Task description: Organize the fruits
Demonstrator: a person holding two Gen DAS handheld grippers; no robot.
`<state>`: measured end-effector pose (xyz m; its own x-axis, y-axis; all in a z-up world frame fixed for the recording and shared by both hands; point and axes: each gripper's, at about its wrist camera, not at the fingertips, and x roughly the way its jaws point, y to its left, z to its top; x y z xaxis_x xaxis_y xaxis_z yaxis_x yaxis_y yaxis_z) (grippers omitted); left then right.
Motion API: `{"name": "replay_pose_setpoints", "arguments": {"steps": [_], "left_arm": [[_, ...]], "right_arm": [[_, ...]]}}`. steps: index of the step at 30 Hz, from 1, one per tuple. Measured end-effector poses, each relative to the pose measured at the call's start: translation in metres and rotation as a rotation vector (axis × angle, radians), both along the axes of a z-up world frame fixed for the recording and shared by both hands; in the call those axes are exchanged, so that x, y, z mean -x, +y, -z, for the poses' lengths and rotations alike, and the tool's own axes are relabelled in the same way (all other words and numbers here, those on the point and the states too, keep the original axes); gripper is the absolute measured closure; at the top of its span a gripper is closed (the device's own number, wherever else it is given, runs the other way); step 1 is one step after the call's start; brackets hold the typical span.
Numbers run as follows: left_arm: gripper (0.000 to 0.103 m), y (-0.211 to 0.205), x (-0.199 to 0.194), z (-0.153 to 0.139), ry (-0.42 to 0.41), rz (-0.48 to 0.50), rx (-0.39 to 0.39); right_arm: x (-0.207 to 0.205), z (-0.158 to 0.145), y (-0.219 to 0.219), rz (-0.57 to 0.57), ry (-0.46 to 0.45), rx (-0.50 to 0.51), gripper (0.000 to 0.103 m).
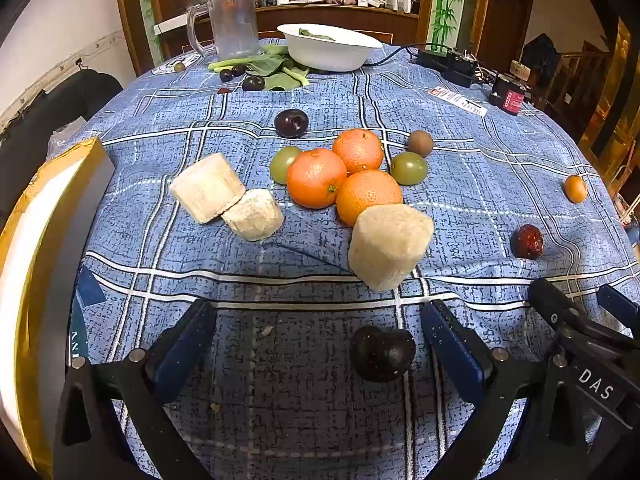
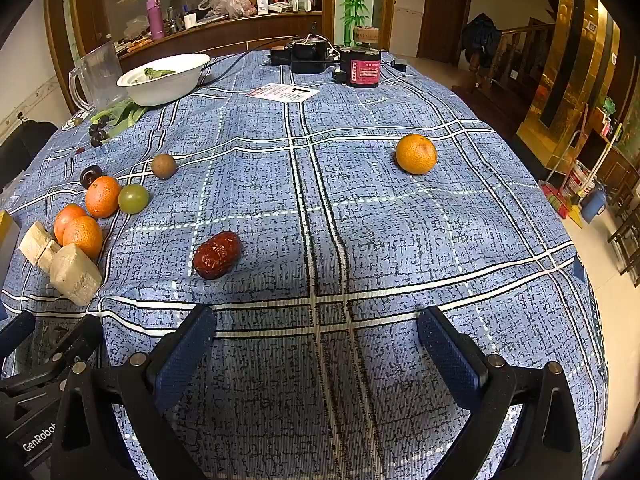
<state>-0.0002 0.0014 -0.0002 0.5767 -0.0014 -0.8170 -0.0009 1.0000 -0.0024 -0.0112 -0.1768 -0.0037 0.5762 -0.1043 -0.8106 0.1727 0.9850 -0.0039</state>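
Between left tongs [image 1: 320,344], shadowed dark fruit [image 1: 382,354]

**Readable lettering on the two gripper bodies**

"DAS" stands in white letters on the black body of the right gripper [image 1: 592,320], right of the dark plum [image 1: 382,354]. "GenRobot", cut off at the frame edge, stands in white on the left gripper [image 2: 40,344]. Other labels are illegible.

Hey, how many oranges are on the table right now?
4. Three oranges cluster beside the pale chunks; the fourth orange sits alone, far right. None seem hidden.
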Motion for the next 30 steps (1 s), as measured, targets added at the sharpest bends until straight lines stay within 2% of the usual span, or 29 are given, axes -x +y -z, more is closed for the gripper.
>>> {"name": "replay_pose_setpoints", "arguments": {"steps": [13, 15, 17, 19, 23, 28, 30], "left_arm": [[0.0, 0.0, -0.006, 0.0, 0.022, 0.011, 0.0], [0.0, 0.002, -0.002, -0.001, 0.046, 0.049, 0.012], [0.0, 0.011, 0.001, -0.006, 0.06, 0.077, 0.059], [0.0, 0.027, 0.013, -0.018, 0.021, 0.049, 0.119], [0.0, 0.06, 0.032, -0.046, -0.075, 0.0, 0.158], [0.0, 0.092, 0.05, -0.067, -0.106, -0.023, 0.146], [0.0, 0.1, 0.061, -0.073, -0.13, -0.027, 0.139]], "right_arm": [[-0.001, -0.001, 0.001, 0.0, 0.0, 0.0, 0.001], [-0.001, -0.002, 0.002, -0.012, 0.005, -0.001, 0.001], [-0.002, -0.004, 0.002, -0.027, 0.022, -0.007, 0.001], [-0.003, -0.003, -0.001, -0.036, 0.04, -0.012, 0.001], [-0.005, -0.004, -0.001, -0.048, 0.043, -0.013, 0.001], [-0.003, -0.005, 0.0, -0.085, 0.045, -0.021, 0.001], [0.006, -0.015, -0.006, -0.069, 0.022, -0.042, 0.001]]}}
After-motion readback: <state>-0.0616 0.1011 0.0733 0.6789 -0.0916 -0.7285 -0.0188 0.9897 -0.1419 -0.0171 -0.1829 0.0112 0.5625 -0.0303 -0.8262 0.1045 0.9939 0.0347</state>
